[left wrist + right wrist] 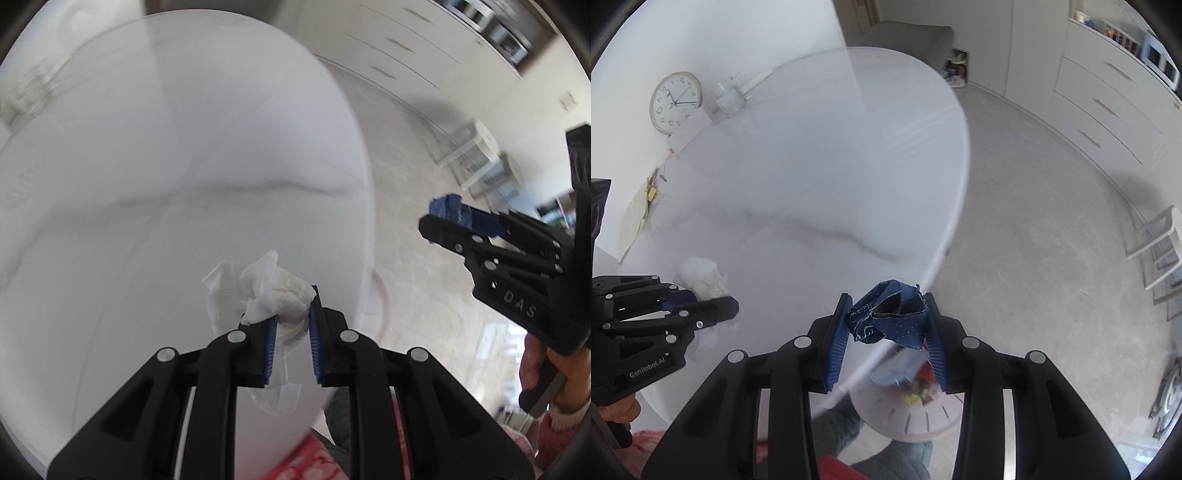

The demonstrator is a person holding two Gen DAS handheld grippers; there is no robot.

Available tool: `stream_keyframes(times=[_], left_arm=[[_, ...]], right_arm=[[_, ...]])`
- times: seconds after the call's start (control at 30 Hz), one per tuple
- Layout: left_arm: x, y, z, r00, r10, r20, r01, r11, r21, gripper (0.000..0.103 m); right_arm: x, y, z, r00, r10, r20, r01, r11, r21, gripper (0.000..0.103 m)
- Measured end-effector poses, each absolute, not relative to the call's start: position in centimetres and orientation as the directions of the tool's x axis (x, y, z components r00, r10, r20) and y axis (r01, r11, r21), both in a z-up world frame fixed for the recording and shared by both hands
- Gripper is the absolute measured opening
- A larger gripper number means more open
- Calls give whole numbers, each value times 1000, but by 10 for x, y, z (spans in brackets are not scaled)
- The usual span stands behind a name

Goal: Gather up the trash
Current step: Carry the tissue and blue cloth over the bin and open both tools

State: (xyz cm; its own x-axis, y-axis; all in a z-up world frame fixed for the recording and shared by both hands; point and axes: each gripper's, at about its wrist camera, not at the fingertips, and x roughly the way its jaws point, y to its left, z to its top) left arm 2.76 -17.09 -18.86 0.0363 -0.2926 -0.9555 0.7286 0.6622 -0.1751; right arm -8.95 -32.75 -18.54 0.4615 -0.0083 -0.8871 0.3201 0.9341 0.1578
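Left claw [291, 317] clamped on white tissue [273, 291] over tabletop [147, 184]; right claw [888, 325] clamped on blue wrapper [886, 314] at tabletop edge.

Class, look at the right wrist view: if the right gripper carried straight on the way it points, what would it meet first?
Probably the pale bin under the table edge; the right gripper, shut on the blue wrapper, points down towards it. Depth is unclear.

Left gripper [291, 317] points steeply down, clamped on tissue [273, 291]; right gripper [888, 325] likewise, pinching wrapper [886, 314].
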Motion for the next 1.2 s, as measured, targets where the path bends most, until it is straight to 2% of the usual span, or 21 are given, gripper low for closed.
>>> stream_keyframes(times=[0.33,0.4,0.43,0.47,0.6,0.63,0.77,0.97,1.2], left_arm=[[-67,-240,-234,-109,-298,-948,845,475,-246,17],[-71,-252,-248,-126,-300,-945,844,468,-261,33],[-73,-257,-252,-121,-295,-948,837,483,-257,48],[-75,-259,-256,-116,-293,-949,827,501,-256,55],[-81,-267,-263,-110,-284,-953,802,541,-254,68],[-84,-262,-258,-94,-283,-954,803,546,-241,77],[-82,-248,-239,14,-263,-965,801,581,-147,93],[-65,-208,-209,145,-226,-963,748,662,-43,95],[-48,-180,-193,184,-220,-958,679,733,-38,95]], right_arm=[[-176,-369,-205,432,-4,-902,398,898,186,39],[-188,-376,-206,435,9,-901,391,899,198,39],[-192,-379,-207,439,18,-898,388,898,207,39],[-197,-383,-207,444,29,-896,385,896,220,39],[-206,-389,-206,462,51,-885,356,904,238,39],[-208,-390,-206,464,56,-884,349,906,241,39],[-204,-387,-205,476,79,-876,314,915,252,40],[-193,-369,-204,489,117,-864,244,933,265,41],[-174,-340,-222,456,159,-876,160,953,256,44]])
